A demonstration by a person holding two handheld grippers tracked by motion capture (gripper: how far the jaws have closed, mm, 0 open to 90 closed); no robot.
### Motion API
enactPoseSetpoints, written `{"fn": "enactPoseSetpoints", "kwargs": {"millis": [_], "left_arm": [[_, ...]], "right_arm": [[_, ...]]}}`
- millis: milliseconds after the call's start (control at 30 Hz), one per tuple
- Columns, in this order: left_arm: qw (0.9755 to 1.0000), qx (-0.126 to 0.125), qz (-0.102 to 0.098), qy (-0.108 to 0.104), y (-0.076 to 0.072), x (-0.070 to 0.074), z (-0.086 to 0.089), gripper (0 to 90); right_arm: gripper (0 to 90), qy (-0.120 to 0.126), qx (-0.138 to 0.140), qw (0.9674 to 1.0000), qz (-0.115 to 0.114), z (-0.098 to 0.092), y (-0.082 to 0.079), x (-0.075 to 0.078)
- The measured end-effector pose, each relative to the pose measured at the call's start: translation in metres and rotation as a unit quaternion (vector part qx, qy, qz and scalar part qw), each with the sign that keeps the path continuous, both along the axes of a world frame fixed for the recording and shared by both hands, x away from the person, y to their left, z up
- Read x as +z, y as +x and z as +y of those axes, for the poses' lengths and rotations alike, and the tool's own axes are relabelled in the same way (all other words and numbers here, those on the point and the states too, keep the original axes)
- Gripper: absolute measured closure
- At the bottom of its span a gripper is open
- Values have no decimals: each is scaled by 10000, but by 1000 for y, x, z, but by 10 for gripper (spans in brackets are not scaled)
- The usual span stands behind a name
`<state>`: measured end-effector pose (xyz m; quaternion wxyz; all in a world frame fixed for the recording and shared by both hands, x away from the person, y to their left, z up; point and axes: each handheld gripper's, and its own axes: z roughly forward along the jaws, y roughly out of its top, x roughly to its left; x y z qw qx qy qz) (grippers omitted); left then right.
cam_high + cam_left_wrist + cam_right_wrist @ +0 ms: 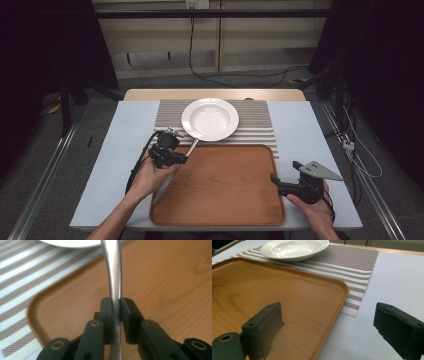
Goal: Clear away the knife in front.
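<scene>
Pinching a metal handle point(114, 277), the left hand-held gripper point(116, 312) nears the plate point(210, 119); right hand-held gripper point(329, 327) spread wide.

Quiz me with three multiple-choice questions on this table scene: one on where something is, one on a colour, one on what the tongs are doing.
1. Where does the white plate sit?
A. on the striped mat
B. in the wooden tray
C. on the floor

2. What colour is the tray?
A. blue
B. orange-brown
C. black

3. What are the left tongs doing?
A. hanging open
B. clamping the plate's rim
C. clamping a metal utensil handle

Answers:
1 A, the high view shows the plate on the mat beyond the tray.
2 B, its wood grain is orange-brown in all views.
3 C, the left gripper view shows the jaws closed on the silver handle, while the right tongs stand wide open.
</scene>
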<state>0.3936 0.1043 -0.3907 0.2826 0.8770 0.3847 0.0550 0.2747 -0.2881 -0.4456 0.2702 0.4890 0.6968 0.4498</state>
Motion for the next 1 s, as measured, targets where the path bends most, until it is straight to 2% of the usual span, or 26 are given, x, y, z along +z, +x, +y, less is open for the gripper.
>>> {"fn": "enactPoseSetpoints", "kwargs": {"millis": [133,333,600,900,1000], "left_arm": [[9998,-119,118,126,-5,-8,-6,799],[9997,-50,202,126,-5,-17,-10,799],[9990,-80,365,251,-7,-30,-17,799],[9985,32,468,278,-9,-39,-17,798],[9987,63,425,263,-11,-40,-16,798]], "right_arm": [[84,11,-1,10000,18,1,1,0],[83,-8,12,10000,10,1,0,0],[83,3,23,10000,13,1,1,0],[82,4,18,10000,17,1,1,0],[83,-8,25,10000,20,1,1,0]]}}
